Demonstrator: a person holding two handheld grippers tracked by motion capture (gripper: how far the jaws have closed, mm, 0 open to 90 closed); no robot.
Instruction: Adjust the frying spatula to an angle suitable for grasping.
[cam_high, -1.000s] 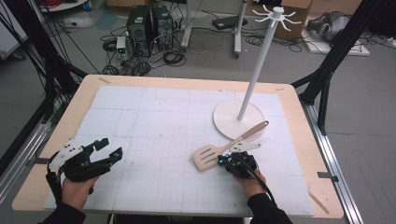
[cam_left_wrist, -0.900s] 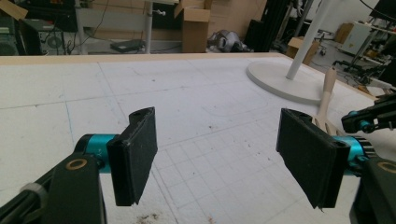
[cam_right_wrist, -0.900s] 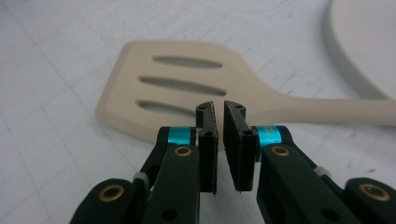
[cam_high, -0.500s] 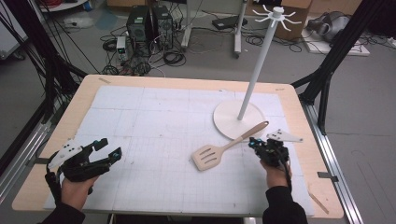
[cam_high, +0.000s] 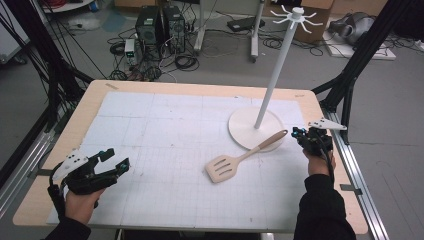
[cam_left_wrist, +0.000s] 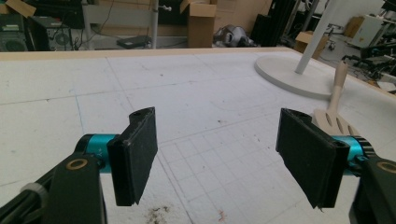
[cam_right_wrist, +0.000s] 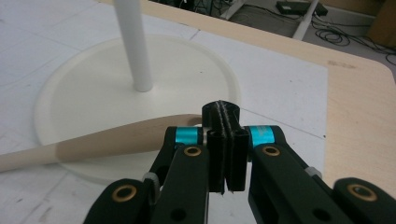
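A wooden slotted spatula (cam_high: 239, 161) lies on the white mat, its handle end resting on the round base (cam_high: 243, 127) of a white hook stand (cam_high: 274, 70). My right gripper (cam_high: 298, 134) hovers just right of that handle end, its jaws shut pad to pad on nothing. In the right gripper view the shut jaws (cam_right_wrist: 224, 140) sit in front of the handle (cam_right_wrist: 112, 139), which crosses the base rim (cam_right_wrist: 60, 86). My left gripper (cam_high: 117, 158) rests open near the table's front left. In the left gripper view the open gripper (cam_left_wrist: 219, 126) frames bare mat, with the spatula head (cam_left_wrist: 332, 122) behind the right jaw.
The wooden table edge (cam_high: 350, 165) runs close along the right of my right hand. The stand's pole rises tall above the base. Black frame posts (cam_high: 360, 65) flank the table, with computers and cables (cam_high: 155, 30) on the floor beyond.
My right hand has travelled right and slightly up, from beside the middle of the spatula handle to past its end near the table's right edge. The spatula and left hand have stayed put.
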